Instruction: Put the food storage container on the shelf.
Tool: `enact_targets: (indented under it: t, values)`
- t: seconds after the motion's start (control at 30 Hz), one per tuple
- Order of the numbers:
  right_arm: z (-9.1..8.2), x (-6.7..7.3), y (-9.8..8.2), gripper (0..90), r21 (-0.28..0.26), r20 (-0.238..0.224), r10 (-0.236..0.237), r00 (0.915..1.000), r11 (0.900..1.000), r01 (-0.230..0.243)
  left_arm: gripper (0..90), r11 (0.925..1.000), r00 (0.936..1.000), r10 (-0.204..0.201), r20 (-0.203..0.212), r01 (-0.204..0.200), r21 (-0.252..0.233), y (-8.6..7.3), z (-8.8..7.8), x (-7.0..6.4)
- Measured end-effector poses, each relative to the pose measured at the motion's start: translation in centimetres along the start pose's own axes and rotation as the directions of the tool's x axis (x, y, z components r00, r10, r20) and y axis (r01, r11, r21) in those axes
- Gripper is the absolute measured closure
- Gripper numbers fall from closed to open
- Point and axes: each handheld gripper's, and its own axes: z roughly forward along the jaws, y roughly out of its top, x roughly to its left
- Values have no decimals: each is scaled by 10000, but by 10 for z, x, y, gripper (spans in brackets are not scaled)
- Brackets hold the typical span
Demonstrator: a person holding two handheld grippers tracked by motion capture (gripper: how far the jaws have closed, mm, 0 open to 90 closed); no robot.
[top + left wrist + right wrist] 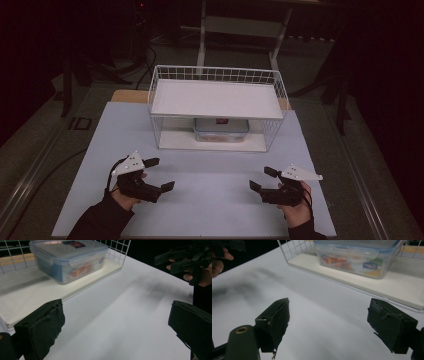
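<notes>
Container (pixel 220 129) inside wire rack (pixel 165 85), well beyond both wide-open, empty hand-held grippers.

Both claws, left claw (pixel 159 174) and right claw (pixel 263 179), gape over the table (pixel 210 200), near the wire rack's (pixel 217 107) container (pixel 221 129)

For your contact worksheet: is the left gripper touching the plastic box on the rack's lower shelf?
Apart. In the high view the left gripper sits on the near side of the table, with bare tabletop between its open jaws and the plastic box in the rack.
</notes>
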Motion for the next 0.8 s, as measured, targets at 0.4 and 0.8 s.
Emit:
enact_targets:
  t: [0.4,0.8]
  values:
    - [-12,-14,-18,177,471,-104,-154,9998,9988,159,6,9996,10000,70,-68,-68,260,-16,-3,-1]
    - [-11,-16,-19,176,373,-217,-57,9997,9993,65,6,9984,9995,258,190,-267,496,-21,4,-3]
